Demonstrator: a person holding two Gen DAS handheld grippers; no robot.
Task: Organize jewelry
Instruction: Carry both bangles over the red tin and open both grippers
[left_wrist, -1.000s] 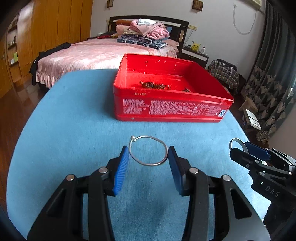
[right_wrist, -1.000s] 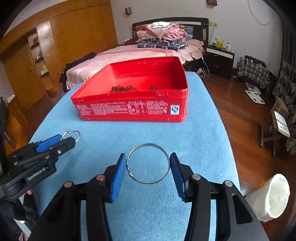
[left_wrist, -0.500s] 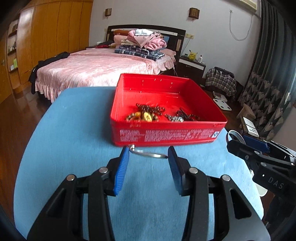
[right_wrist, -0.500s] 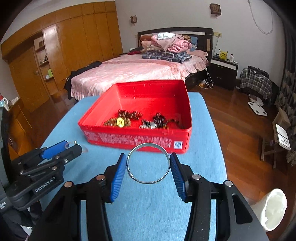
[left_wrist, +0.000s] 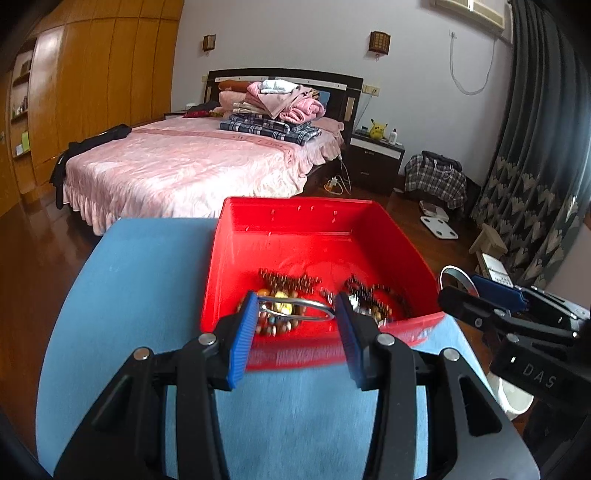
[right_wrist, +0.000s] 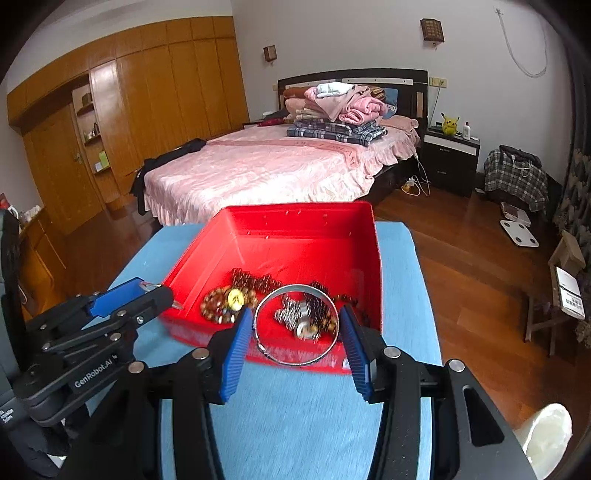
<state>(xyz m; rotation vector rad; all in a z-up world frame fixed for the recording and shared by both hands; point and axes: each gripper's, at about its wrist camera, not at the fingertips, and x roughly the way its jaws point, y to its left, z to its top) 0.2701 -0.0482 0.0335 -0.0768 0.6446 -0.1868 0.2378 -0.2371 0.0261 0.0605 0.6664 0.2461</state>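
**Above the red box, a bangle in each claw**

Over the near wall of the red box: left gripper pinching a thin silver bangle with a bead clasp, lying nearly flat between the pads; right gripper clamped across a plain silver bangle, tilted up to face the camera. Inside the box: beaded bracelets and a metal watch. Best carried further in past the near wall, lowered close to the box floor, released onto bare red beside the heap. Beneath the box, a blue cloth-covered table; beyond the box, a pink bed, then wooden wardrobes.
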